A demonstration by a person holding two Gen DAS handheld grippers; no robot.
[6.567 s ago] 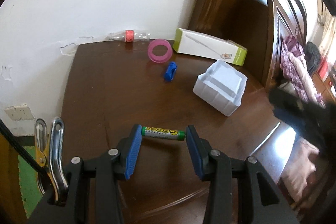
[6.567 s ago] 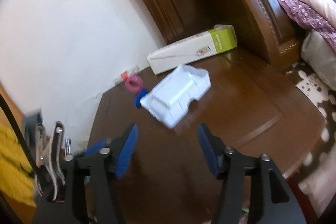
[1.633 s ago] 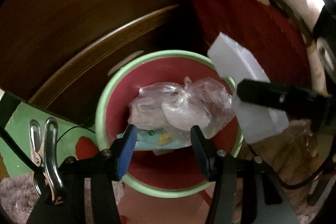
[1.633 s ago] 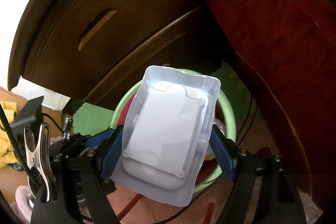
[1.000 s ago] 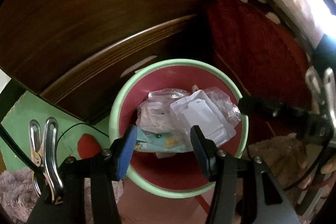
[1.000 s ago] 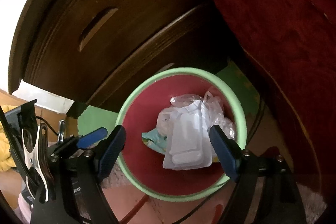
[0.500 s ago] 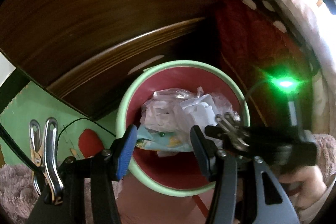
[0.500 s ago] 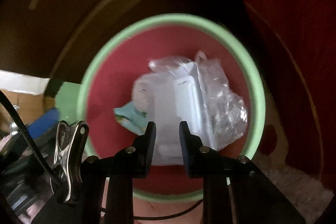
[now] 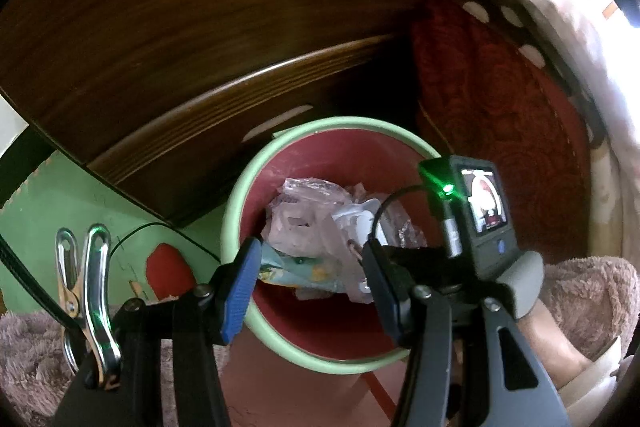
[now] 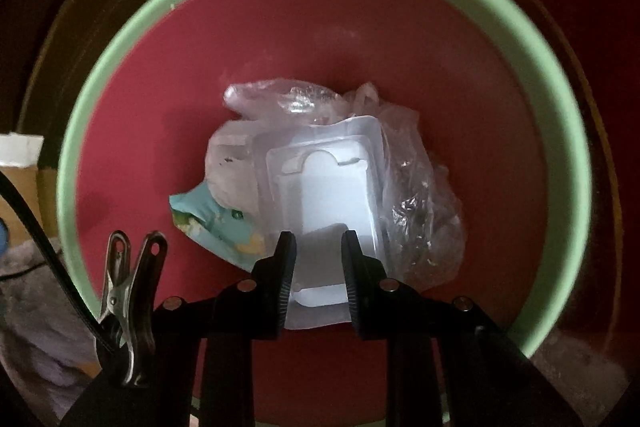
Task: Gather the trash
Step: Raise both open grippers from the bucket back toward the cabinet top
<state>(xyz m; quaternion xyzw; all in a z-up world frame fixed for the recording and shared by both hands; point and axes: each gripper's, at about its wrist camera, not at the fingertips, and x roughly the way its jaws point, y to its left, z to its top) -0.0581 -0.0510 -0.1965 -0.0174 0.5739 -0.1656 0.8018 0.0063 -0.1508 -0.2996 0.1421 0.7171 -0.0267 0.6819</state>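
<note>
**A:** Right now, what do your two grippers face?

**B:** Both point down into a round bin with a pale green rim and dark red inside (image 10: pixel 560 131), standing on the floor beside dark wooden drawers (image 9: pixel 200 39). Your right gripper (image 10: pixel 318 247) hangs straight over it; its jaws have just been closing and now stand narrow, with nothing pinched between them. Your left gripper (image 9: pixel 312 275) waits at the rim, jaws half apart and empty.

**A:** Where is the trash?

**B:** A clear moulded plastic blister tray (image 10: pixel 332 183) lies inside the bin, on top of a crumpled clear plastic bag (image 10: pixel 420 211) and a teal printed wrapper (image 10: pixel 208 215). It appears to be already dropped in.

**A:** How would that tray handle?

**B:** Likely very light, thin and springy, with slick walls that buckle under a hard squeeze. Pinch a flat outer flange gently if you must shift it. The bag beneath is soft and would give way.
</note>
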